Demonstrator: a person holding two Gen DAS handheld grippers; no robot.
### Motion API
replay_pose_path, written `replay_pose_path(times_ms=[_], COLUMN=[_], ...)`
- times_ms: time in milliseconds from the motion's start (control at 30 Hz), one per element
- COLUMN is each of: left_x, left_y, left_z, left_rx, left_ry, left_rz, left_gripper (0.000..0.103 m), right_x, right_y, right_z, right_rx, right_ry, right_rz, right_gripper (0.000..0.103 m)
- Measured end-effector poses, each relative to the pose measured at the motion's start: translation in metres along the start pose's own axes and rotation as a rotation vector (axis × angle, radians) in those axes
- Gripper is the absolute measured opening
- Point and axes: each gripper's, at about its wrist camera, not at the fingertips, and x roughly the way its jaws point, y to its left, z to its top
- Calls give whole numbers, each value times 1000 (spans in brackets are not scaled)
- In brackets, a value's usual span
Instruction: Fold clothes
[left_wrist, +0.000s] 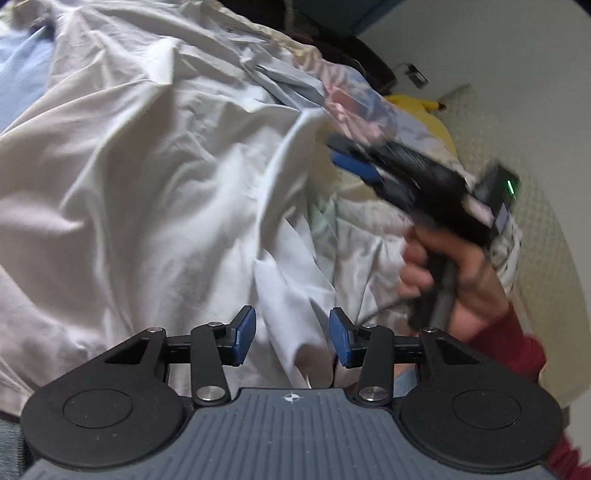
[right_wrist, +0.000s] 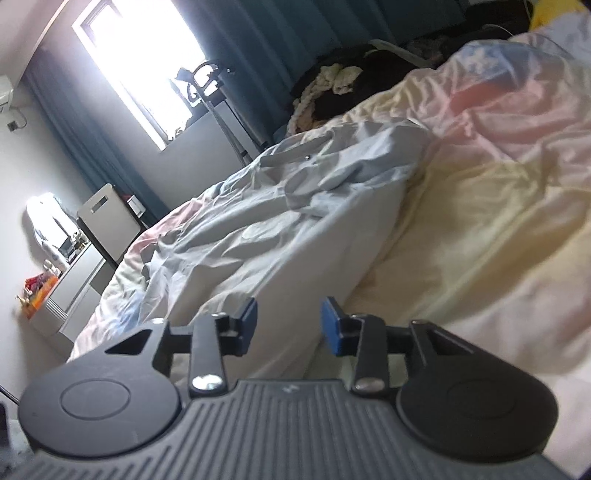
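Left tool (left_wrist: 291, 338) spread, pads clear of the white garment (left_wrist: 155, 177) rumpled on the bed (right_wrist: 480, 229). Right tool (right_wrist: 290, 325) also parted, gripping nothing, low over the garment's edge.

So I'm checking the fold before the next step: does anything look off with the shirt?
The pale shirt lies crumpled in a heap on the bed, not flat; neither gripper holds it.

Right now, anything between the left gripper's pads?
Yes, in the left wrist view a fold of the white shirt runs up through the open left gripper, but neither pad presses on it.
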Motion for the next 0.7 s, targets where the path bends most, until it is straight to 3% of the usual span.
replay_pose_path(times_ms=[67, 133, 167, 200, 300, 433, 533, 567, 633, 667, 700], left_x=[5, 9, 9, 8, 7, 4, -4, -8, -22, -28, -35], left_y=[-1, 0, -1, -3, -6, -2, -8, -10, -13, -14, -16], left_z=[-4, -9, -10, -12, -17, -21, -22, -22, -21, -21, -20], left_rx=[20, 36, 49, 62, 96, 90, 132, 148, 179, 194, 209], left_ry=[20, 43, 50, 56, 79, 89, 55, 39, -4, -25, -47], left_rz=[19, 43, 55, 66, 103, 138, 156, 164, 189, 201, 214], left_gripper=[47, 30, 9, 3, 3, 3, 6, 12, 34, 51, 56], right_x=[12, 26, 32, 38, 55, 84, 93, 91, 83, 77, 71], right_y=[4, 5, 5, 5, 7, 3, 2, 3, 5, 7, 10], right_z=[2, 3, 3, 3, 4, 2, -1, 1, 6, 8, 11], right_rx=[-26, -51, -59, -66, -95, -105, -110, -102, -81, -69, -57], right_ry=[-5, 3, 10, 17, 27, 81, 83, 81, 67, 52, 38], right_rz=[-8, -13, -8, -3, 11, -45, -52, -51, -45, -38, -31], right_gripper=[28, 20, 15, 14, 11, 9, 9, 9, 11, 12, 12])
